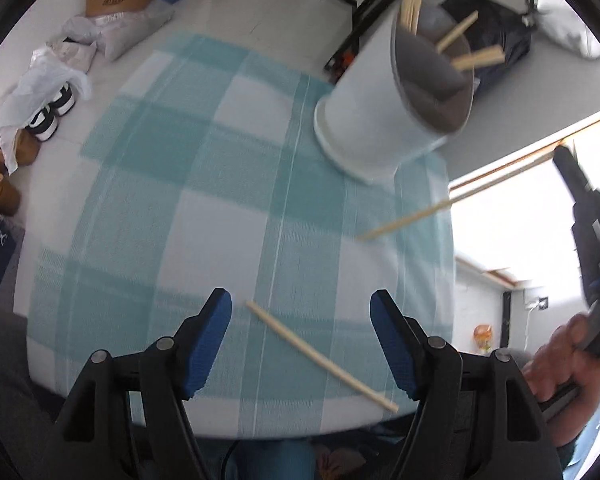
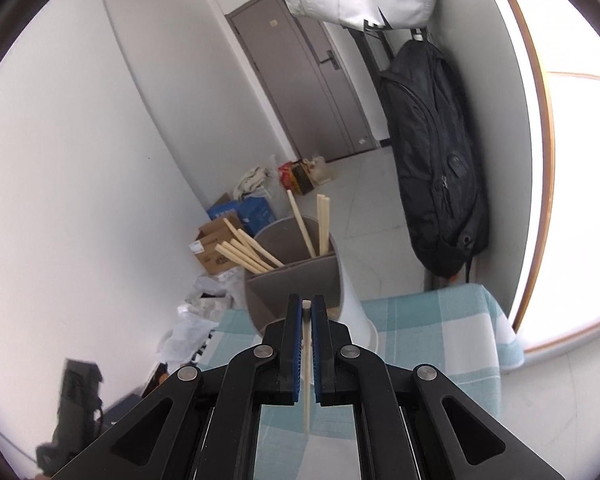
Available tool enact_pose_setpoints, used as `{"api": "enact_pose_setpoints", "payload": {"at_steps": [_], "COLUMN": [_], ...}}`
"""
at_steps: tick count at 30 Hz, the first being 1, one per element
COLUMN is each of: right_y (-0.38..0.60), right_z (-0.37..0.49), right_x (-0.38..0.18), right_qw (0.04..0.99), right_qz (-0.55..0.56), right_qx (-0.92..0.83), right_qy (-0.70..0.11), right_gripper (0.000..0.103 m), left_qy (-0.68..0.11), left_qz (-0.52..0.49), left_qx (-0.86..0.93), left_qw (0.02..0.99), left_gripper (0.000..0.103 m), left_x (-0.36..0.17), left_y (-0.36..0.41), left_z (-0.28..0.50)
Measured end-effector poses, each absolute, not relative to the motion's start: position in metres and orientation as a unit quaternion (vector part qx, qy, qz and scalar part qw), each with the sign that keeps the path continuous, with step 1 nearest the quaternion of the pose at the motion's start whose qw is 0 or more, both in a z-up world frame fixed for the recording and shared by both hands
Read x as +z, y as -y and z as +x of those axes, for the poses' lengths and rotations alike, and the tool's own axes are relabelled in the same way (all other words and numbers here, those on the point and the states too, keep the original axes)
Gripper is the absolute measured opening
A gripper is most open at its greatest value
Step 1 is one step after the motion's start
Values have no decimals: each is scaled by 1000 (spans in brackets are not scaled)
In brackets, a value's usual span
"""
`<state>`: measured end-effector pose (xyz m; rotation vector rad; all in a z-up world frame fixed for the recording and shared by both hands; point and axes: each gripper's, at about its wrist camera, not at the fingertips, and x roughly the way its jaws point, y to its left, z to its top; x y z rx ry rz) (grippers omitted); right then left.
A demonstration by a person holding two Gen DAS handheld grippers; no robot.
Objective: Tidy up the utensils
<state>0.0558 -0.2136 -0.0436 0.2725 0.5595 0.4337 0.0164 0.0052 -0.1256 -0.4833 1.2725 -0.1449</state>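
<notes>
Here, spreading wide: left gripper [image 1: 300, 344] above a loose chopstick [image 1: 320, 356] lying near the table's [image 1: 148, 200] near edge; light, stiff, thin, likely rolling, best pinched mid-length. Farther off, pinching another chopstick [image 2: 307, 360]: right gripper [image 2: 307, 308], aiming toward the holder [image 2: 296, 276] at the far corner.

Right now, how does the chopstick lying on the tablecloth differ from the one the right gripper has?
The loose chopstick lies flat on the checked tablecloth, between the open left gripper fingers, untouched. The held chopstick is off the cloth, clamped in the shut right gripper, near the white holder. Both are pale wood.
</notes>
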Motion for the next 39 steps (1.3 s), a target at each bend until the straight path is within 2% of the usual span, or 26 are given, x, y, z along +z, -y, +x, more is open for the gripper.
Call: {"api": "enact_pose_setpoints", "payload": {"at_steps": [10, 11, 12, 14, 15, 17, 20, 32, 39], "right_y": [235, 237, 239, 242, 244, 246, 252, 263, 253], "right_z": [44, 43, 41, 39, 37, 36, 33, 36, 41], "right_x": [-39, -39, -38, -37, -36, -35, -33, -37, -41], "right_qw": [926, 926, 926, 924, 924, 924, 923, 920, 920], "right_qz": [164, 167, 170, 176, 178, 181, 189, 205, 190], "right_qx": [233, 234, 235, 239, 241, 244, 245, 236, 237], "right_qy": [-248, -246, -243, -240, -239, -234, -229, -238, -247], "right_gripper": [4, 4, 4, 4, 4, 4, 4, 4, 4], "left_qy": [-655, -654, -658, -657, -655, -651, -641, -600, -488], "left_qz": [-184, -178, -166, -149, -131, -114, -97, -67, -87], "left_qx": [13, 17, 26, 38, 50, 60, 63, 5, -28], "left_qw": [733, 735, 734, 738, 742, 748, 759, 797, 868], "left_gripper": [66, 56, 55, 38, 33, 14, 3, 1, 1], "left_x": [-165, -165, -166, -166, -166, -168, -169, -158, -97], "left_y": [23, 26, 30, 35, 39, 42, 44, 33, 7], "left_z": [13, 15, 18, 22, 25, 29, 37, 61, 47]}}
